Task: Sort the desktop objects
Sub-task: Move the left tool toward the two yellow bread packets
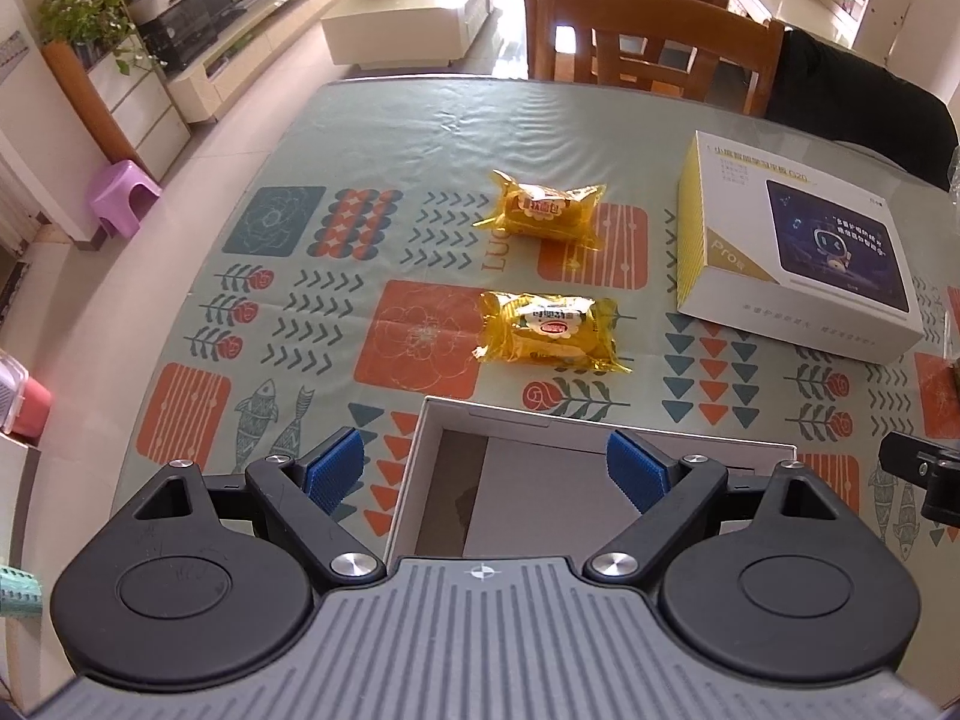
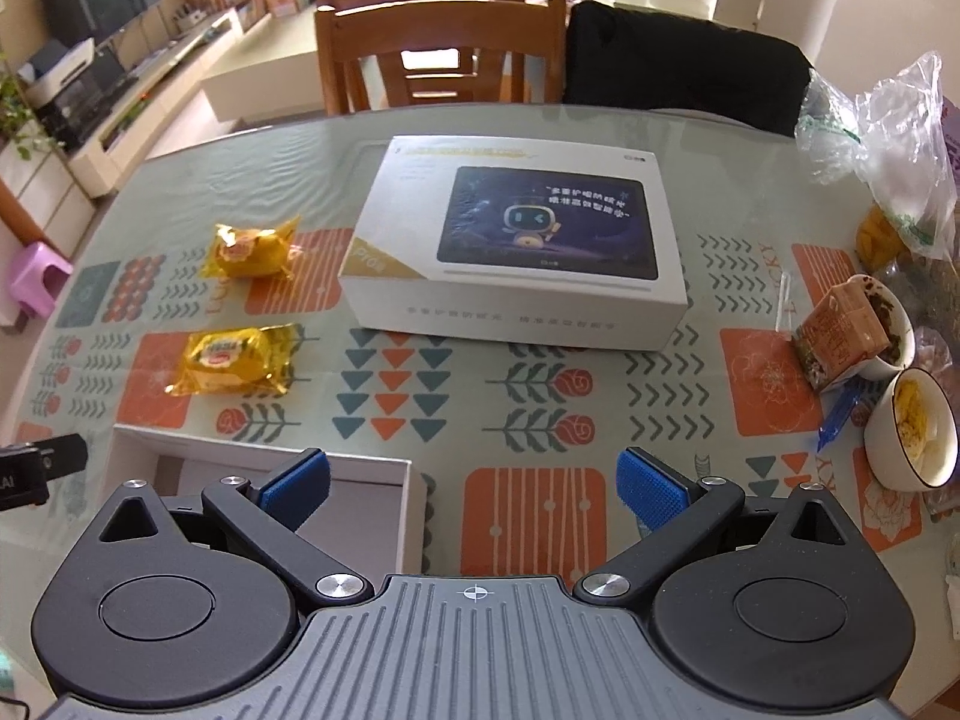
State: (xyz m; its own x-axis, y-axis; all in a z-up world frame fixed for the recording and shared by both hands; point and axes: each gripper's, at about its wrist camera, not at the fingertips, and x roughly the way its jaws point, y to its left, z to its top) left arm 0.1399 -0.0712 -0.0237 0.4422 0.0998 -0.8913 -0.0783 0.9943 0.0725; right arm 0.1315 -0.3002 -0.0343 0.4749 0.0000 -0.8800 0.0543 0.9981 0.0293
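Note:
Two yellow snack packets lie on the patterned table: a near packet [image 1: 552, 330] [image 2: 231, 360] and a far packet [image 1: 543, 207] [image 2: 252, 249]. An open white box tray [image 1: 432, 414] [image 2: 258, 456] sits at the table's near edge. My left gripper [image 1: 483, 471] hovers open over that tray, nothing between its blue pads. My right gripper [image 2: 474, 486] is open too, above bare tablecloth just right of the tray. A closed white tablet box [image 1: 798, 246] [image 2: 516, 246] lies beyond, to the right of the packets.
Two bowls [image 2: 912, 444] with food, a brown carton [image 2: 840, 339] and a plastic bag [image 2: 888, 150] crowd the table's right side. Wooden chairs [image 2: 438, 54] and a black-draped chair [image 2: 684, 78] stand at the far edge. The other gripper's tip [image 1: 924, 474] shows at right.

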